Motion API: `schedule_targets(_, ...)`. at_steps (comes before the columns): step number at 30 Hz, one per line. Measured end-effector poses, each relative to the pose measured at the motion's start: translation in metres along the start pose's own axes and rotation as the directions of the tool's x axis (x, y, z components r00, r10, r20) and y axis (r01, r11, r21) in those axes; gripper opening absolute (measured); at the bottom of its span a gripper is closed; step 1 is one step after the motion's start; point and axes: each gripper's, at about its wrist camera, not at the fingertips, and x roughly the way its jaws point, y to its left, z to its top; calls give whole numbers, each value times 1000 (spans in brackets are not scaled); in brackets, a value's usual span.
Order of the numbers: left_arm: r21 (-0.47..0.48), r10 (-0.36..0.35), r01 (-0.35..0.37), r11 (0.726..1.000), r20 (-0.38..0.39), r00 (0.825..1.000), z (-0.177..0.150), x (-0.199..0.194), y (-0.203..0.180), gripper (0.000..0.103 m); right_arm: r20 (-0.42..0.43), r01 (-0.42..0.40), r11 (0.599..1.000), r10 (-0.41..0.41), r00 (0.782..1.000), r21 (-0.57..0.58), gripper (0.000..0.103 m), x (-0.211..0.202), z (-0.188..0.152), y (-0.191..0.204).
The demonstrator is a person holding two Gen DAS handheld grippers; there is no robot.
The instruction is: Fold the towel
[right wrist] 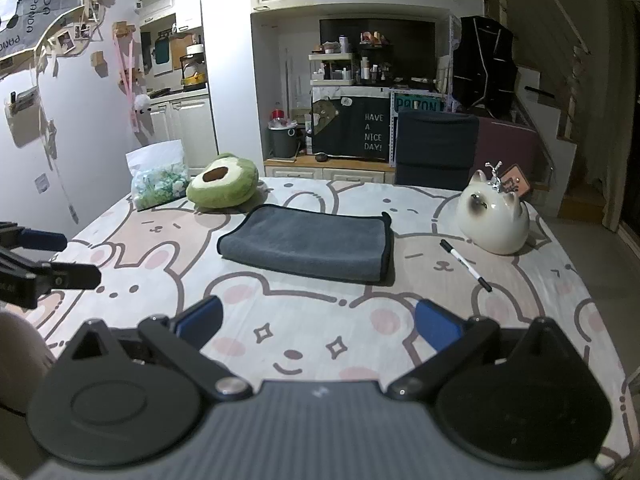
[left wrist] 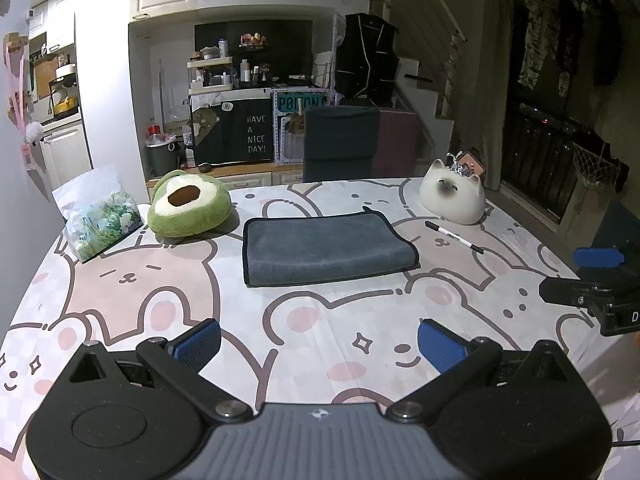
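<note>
A grey towel (left wrist: 324, 249) with dark edging lies folded into a flat rectangle in the middle of the table; it also shows in the right wrist view (right wrist: 310, 242). My left gripper (left wrist: 319, 344) is open and empty, above the cloth well short of the towel. My right gripper (right wrist: 318, 324) is open and empty, also near the front of the table. The right gripper shows at the right edge of the left wrist view (left wrist: 596, 280), and the left gripper at the left edge of the right wrist view (right wrist: 44, 260).
The table wears a bear-print cloth (left wrist: 160, 300). An avocado plush (left wrist: 188, 204) and a plastic bag (left wrist: 98, 216) sit left of the towel. A white cat figure (left wrist: 454, 194) and a marker pen (left wrist: 454, 237) lie to its right. A dark chair (left wrist: 340, 142) stands behind the table.
</note>
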Motion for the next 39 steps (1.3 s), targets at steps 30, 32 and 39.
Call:
schedule_targets(30, -1, 0, 0, 1000, 0, 1000, 0, 0, 0, 103, -1, -5, 1000, 5, 1000, 7, 103, 2, -2, 0)
schedule_targets(32, 0, 0, 0, 1000, -1, 1000, 0, 0, 0, 103, -1, -5, 1000, 5, 1000, 8, 103, 1, -2, 0)
schedule_targets(39, -1, 0, 0, 1000, -1, 1000, 0, 0, 0, 103, -1, -6, 1000, 6, 1000, 9, 103, 2, -3, 0)
